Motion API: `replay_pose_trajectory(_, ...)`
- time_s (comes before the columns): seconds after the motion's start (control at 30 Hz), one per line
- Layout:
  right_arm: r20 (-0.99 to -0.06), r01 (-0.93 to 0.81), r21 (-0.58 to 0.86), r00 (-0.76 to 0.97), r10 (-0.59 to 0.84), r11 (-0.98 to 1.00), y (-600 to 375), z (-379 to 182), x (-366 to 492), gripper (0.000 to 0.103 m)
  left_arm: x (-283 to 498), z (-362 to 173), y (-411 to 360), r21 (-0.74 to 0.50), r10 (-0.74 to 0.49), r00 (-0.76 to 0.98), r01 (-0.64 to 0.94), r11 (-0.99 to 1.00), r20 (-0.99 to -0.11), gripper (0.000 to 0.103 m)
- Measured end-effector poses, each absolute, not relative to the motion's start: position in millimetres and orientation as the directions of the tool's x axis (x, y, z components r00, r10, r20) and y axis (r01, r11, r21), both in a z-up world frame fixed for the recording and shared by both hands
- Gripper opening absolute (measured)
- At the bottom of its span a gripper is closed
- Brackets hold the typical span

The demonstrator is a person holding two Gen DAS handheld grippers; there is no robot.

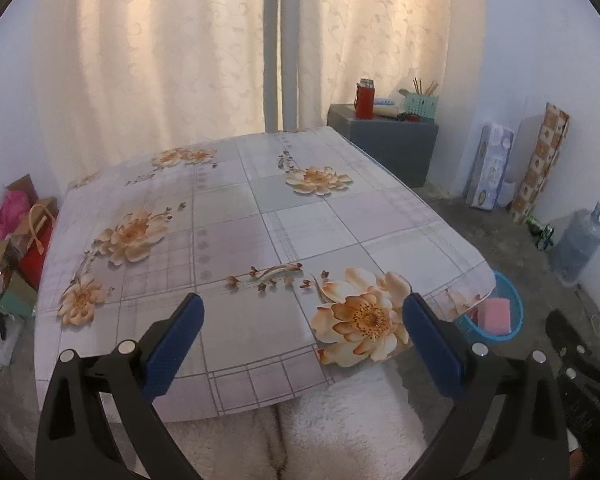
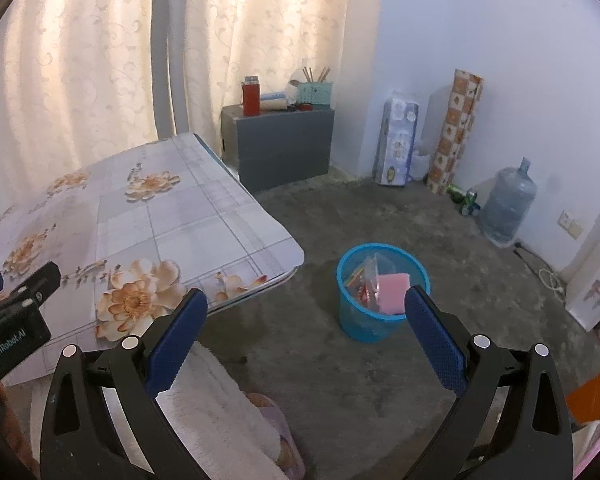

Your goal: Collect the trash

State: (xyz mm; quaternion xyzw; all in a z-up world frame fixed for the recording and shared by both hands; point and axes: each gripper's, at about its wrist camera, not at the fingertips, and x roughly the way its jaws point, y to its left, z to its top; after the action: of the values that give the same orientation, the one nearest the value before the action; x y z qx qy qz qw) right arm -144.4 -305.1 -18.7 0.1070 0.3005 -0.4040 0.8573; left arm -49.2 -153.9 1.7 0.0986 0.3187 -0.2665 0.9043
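Blue bin (image 2: 381, 294) holds pink sponge (image 2: 392, 287), wrappers — left gripper (image 1: 303, 322), right gripper (image 2: 306, 316) fingers apart, empty.

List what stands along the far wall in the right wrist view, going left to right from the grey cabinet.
Grey cabinet → blue-and-white package → tall orange patterned roll → green cans → water jug.

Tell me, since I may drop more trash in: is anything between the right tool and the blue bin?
Nothing visible. The right tool hangs open and empty above bare floor, with the bin just ahead, its mouth uncovered. The table corner ends left of that path.
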Motion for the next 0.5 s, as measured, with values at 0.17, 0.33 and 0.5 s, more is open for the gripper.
replay_pose_trajectory(0.17,-0.617,0.78,-0.063,0.46,-0.638,0.623,-313,-24,-147,0.095,-44,-7,-167,0.028,-0.378,0.632,0.534,0.845,-0.677,0.097)
replay_pose_trajectory(0.33,-0.629,0.788,-0.073,0.439,-0.642,0.611,-320,-30,-145,0.095,-46,-13,-176,0.034,-0.37,0.624,0.537,0.843,-0.689,0.097)
replay_pose_trajectory(0.5,-0.637,0.791,-0.082,0.427,-0.642,0.607,-323,-34,-144,0.095,-51,-15,-183,0.033,-0.39,0.597,0.574,0.818,-0.701,0.097)
